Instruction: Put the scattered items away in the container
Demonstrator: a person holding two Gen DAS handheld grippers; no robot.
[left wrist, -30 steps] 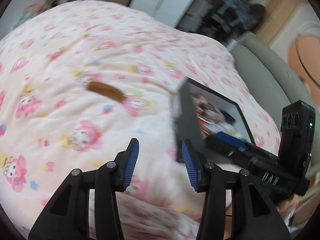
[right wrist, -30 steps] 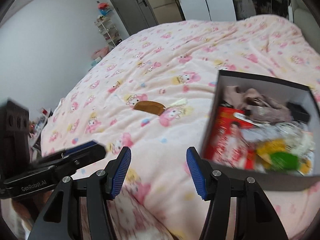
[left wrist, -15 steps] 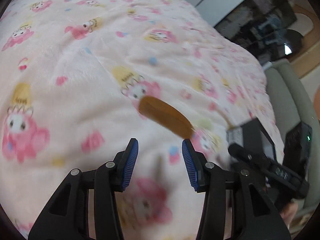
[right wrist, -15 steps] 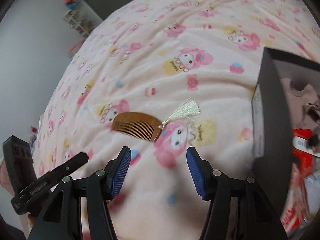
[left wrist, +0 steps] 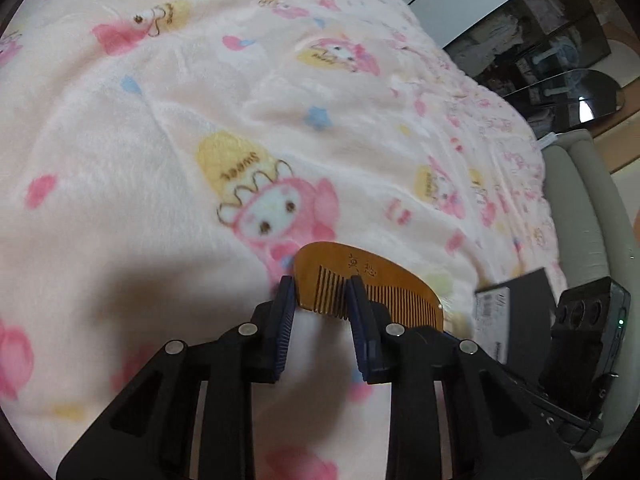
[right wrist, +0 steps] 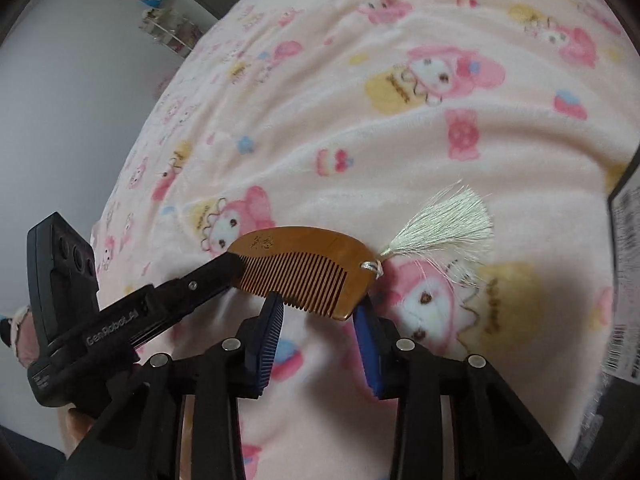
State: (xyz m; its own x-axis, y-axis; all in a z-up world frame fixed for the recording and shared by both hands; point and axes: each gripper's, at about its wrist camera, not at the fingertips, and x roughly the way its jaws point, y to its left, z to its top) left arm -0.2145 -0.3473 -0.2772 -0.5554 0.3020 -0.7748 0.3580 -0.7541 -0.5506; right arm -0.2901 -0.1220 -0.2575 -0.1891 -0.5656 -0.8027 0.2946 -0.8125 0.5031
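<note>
A wooden comb (right wrist: 298, 270) lay flat on the bed's pink cartoon-print blanket (right wrist: 360, 140), its long axis crosswise to both pairs of tongs, teeth pointing toward them. A pale tassel (right wrist: 444, 224) trailed from its right end. The left tongs (left wrist: 322, 294) straddled the comb's left end and the right tongs (right wrist: 320, 308) its right end, so each hand was equally near. Both pairs were closing, comb between the blue pads (right wrist: 366, 332), though a firm clench could not yet be told. To the right of the right tongs stood the dark container (right wrist: 626, 280), only its labelled wall showing. Beyond the tongs the blanket ran on toward a grey wall (right wrist: 60, 100) and a cluttered shelf (right wrist: 168, 28)
</note>
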